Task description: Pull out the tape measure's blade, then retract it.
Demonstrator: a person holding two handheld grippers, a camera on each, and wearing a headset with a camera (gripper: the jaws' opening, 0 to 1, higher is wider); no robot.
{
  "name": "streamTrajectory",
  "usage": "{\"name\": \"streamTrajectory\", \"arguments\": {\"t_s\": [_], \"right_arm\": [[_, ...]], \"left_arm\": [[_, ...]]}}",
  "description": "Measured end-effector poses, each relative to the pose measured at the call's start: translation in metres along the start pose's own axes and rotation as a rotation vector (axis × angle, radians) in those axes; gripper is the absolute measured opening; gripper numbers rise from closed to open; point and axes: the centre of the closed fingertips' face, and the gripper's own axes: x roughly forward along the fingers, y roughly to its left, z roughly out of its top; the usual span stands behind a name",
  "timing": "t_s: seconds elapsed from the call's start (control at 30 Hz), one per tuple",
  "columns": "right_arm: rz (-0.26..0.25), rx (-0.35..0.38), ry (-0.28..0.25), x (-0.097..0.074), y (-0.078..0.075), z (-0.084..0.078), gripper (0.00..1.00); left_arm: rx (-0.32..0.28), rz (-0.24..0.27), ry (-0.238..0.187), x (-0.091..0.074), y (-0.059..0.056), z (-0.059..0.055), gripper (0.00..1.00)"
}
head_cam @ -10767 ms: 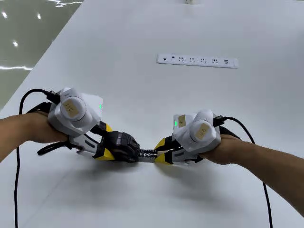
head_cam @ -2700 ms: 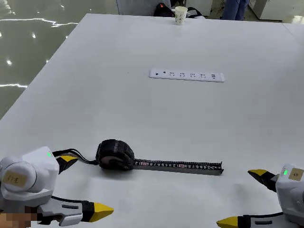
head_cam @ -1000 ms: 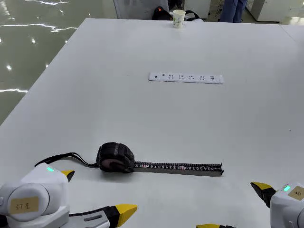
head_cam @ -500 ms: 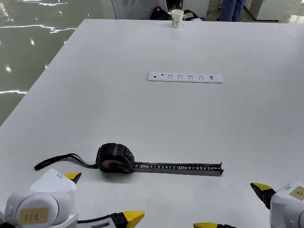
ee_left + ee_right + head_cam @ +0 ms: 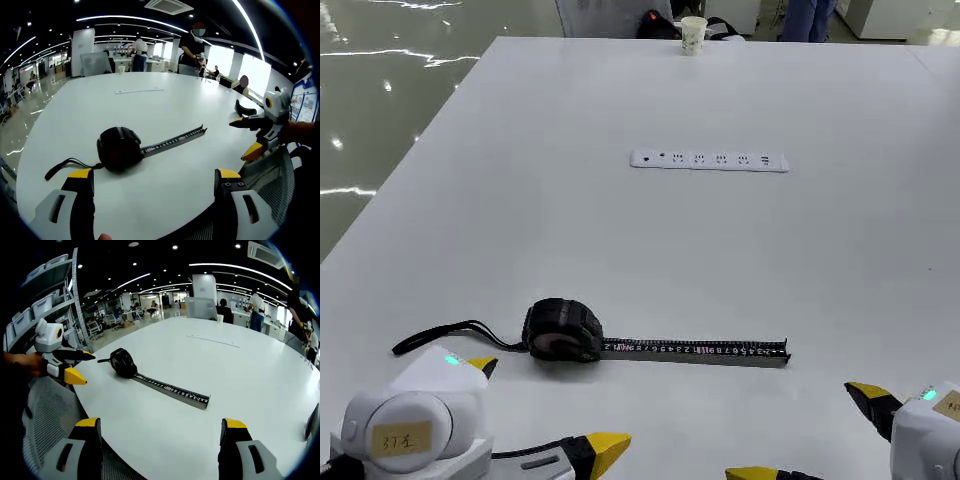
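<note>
Tape measure (image 5: 563, 331), black with a rounded case, lies loose on the white bench (image 5: 570, 200), and neither tool has hold of it. The left gripper (image 5: 154, 174) has its two yellow-tipped fingers (image 5: 80, 175) spread wide with nothing between them. From its own view the case sits out in front, well clear of both tips. The right gripper (image 5: 160, 423) is spread just as wide and is just as empty, and its tips point across the bench at the drawn-out strip. Both tools hang over the near edge, the left one toward the near left corner and the right one further along that edge. Each is apart from the tape.

The case rests close to the near edge. Its dark blade (image 5: 695, 349), marked with pale numbers, is pulled out and lies flat on the surface. It runs roughly along that edge toward the right gripper's side and ends short of it. A thin black wrist strap (image 5: 440, 335) trails from the other side of the case toward the left edge and curls on the surface near the left gripper.

Further in, about the middle of the bench, a long white power strip (image 5: 709, 160) lies flat, well apart from the tape. A pale paper cup (image 5: 693, 34) stands upright at the far edge. Beyond that edge a few people (image 5: 192, 47) stand in the room.
</note>
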Motion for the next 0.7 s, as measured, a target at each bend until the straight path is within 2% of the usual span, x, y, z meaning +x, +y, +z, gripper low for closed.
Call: {"name": "streamTrajectory", "arguments": {"t_s": [0.4,0.7], "right_arm": [[0.032,-0.013,0.012,0.006,-0.001,0.001,0.99],[0.059,-0.031,0.024,0.011,-0.008,0.003,0.98]], "left_arm": [[-0.001,0.032,0.012,0.006,0.013,0.007,0.98],[-0.006,0.051,0.03,0.013,0.02,0.013,0.98]]}}
